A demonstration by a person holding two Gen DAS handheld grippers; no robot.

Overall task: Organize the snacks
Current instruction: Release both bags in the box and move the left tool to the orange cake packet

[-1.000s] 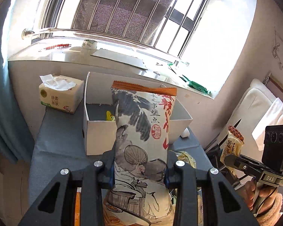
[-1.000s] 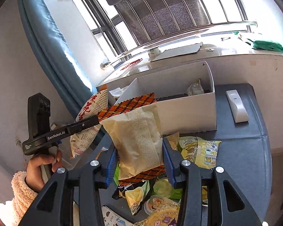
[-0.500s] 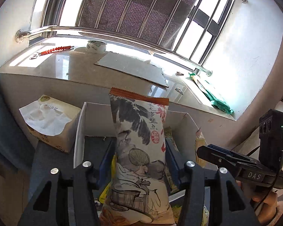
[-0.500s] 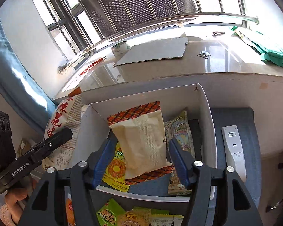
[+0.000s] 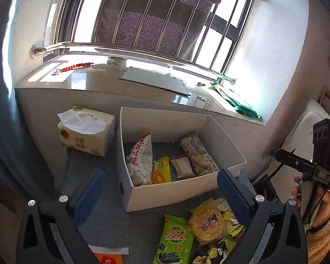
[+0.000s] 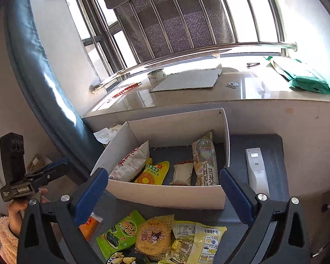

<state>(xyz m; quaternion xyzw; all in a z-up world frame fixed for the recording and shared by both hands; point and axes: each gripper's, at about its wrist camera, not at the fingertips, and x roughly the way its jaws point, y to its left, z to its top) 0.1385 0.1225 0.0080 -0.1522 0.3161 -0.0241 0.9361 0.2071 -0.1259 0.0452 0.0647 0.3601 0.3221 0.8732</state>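
Note:
A white cardboard box [image 5: 165, 194] [image 6: 165, 194] sits on the grey table. Inside lie a tall white bag with red characters [image 5: 139, 160] [image 6: 129, 162], a yellow packet [image 5: 160, 171] [image 6: 153, 172], a small beige packet [image 5: 183, 167] [image 6: 182, 172] and a patterned packet [image 5: 199, 154] [image 6: 205, 158]. My left gripper [image 5: 160, 195] is open and empty, in front of the box. My right gripper [image 6: 162, 194] is open and empty, also in front of the box. Loose snacks lie on the near side: a green seaweed pack [image 5: 175, 239] [image 6: 118, 231] and a round Lay's pack [image 5: 206, 222] [image 6: 154, 235].
A tissue box [image 5: 85, 132] stands left of the cardboard box. A white remote [image 6: 256, 167] lies to its right. An orange packet [image 5: 107, 259] [image 6: 89, 225] lies at the near left. A windowsill with cardboard [image 6: 187, 81] runs behind. A blue curtain [image 6: 39, 70] hangs at left.
Both grippers have opened and pulled back from over the box. The tall white bag and the small beige packet they held now lie inside the box.

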